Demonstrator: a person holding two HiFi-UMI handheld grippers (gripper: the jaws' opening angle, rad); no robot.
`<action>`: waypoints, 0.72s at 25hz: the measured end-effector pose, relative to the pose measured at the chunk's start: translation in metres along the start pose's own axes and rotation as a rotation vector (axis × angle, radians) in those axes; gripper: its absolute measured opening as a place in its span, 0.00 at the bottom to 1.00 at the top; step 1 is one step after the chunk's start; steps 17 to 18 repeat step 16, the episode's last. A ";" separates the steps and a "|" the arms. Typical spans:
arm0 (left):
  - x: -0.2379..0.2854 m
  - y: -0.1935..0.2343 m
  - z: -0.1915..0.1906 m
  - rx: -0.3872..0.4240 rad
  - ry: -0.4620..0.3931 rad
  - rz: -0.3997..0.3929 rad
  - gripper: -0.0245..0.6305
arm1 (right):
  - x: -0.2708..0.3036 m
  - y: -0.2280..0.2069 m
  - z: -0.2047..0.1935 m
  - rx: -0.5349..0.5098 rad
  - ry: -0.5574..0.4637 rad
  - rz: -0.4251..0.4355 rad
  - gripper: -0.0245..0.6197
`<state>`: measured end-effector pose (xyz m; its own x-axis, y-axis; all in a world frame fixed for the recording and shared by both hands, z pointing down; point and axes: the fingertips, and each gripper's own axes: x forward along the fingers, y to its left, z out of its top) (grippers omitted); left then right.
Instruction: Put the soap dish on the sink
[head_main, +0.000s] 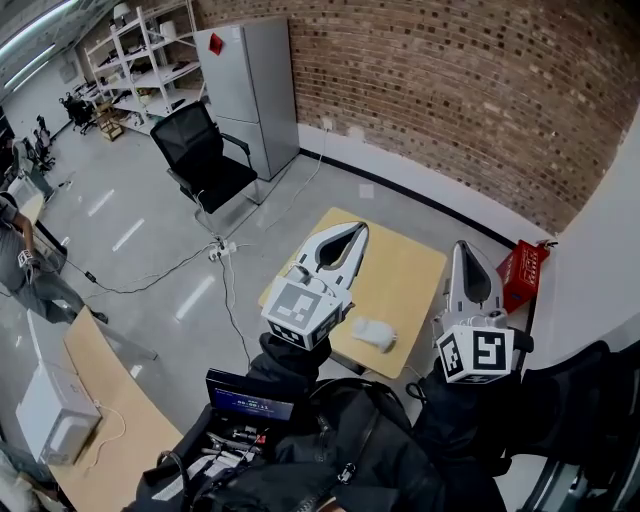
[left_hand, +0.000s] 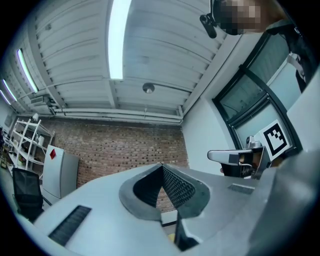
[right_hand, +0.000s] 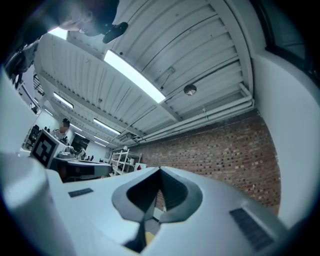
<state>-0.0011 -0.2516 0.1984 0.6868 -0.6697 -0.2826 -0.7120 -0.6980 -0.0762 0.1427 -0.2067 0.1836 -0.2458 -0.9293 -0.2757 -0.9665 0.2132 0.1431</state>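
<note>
Both pinched closed and empty, left gripper (head_main: 355, 229) and right gripper (head_main: 463, 246) tilt up; below them the white soap dish (head_main: 372, 333), seemingly holding nothing, sits by the near edge of the table (head_main: 405, 262), so reaching with closed jaws could shove it off; farther right, red crate (head_main: 522, 275), contents unseen; no sink visible.

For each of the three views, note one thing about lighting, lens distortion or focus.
Head view: even light; the brick wall bows with the wide lens. Left gripper view: the ceiling light strip glares white, dark corners ring the frame, the left gripper near the lens looks soft. Right gripper view: the same dark ring, the ceiling panels curve, another light strip blows out.
</note>
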 end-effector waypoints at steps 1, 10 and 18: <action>0.000 0.002 -0.002 -0.002 0.005 0.000 0.04 | 0.001 0.000 -0.002 0.004 0.002 -0.001 0.05; 0.002 0.008 -0.015 -0.012 0.022 0.007 0.04 | 0.004 0.001 -0.012 0.046 0.006 0.008 0.05; 0.006 0.020 -0.020 -0.012 0.019 0.026 0.04 | 0.009 -0.003 -0.019 0.053 0.010 0.004 0.05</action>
